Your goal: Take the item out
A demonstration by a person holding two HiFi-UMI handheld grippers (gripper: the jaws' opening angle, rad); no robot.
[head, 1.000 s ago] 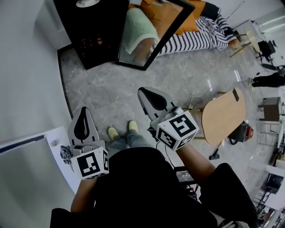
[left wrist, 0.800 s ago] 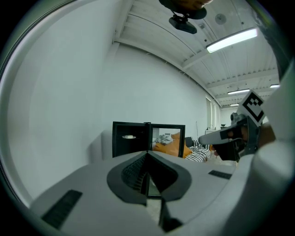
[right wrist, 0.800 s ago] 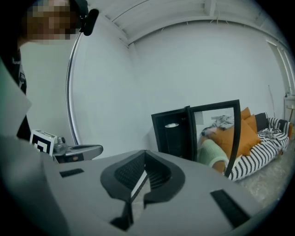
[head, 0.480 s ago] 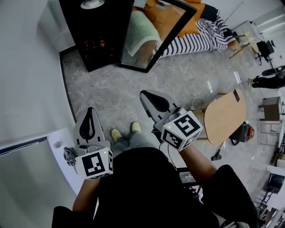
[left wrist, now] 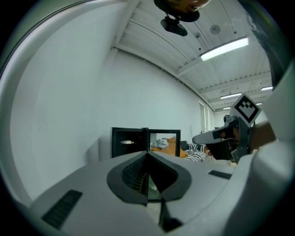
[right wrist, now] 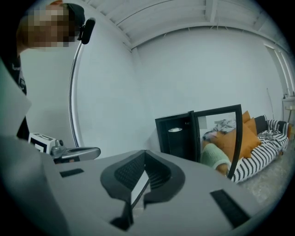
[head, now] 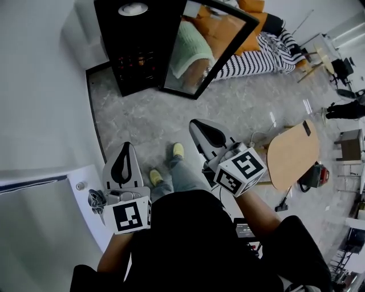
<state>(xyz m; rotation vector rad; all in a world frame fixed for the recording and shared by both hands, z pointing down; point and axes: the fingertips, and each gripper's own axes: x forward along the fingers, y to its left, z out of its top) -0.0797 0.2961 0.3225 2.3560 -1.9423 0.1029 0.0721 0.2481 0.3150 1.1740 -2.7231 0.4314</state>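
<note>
A black cabinet (head: 137, 51) stands ahead against the white wall, its glass door (head: 208, 48) swung open to the right. A white dish (head: 133, 8) rests on a shelf inside; it also shows as the dish (left wrist: 127, 142) in the left gripper view and the dish (right wrist: 174, 130) in the right gripper view. My left gripper (head: 126, 147) is shut and empty, held low at the left. My right gripper (head: 197, 122) is shut and empty too, a little higher and to the right. Both point toward the cabinet (right wrist: 177, 138) and are well short of it.
A striped sofa (head: 256, 51) with orange cushions sits behind the open door. A round wooden table (head: 293, 151) stands to the right. A white counter (head: 85, 199) lies beside my left gripper. Yellow shoes (head: 178, 150) stand on the grey marbled floor.
The cabinet and door have slid down and right in the head view and look a little nearer. One foot has stepped forward. Both grippers stay shut and empty.
</note>
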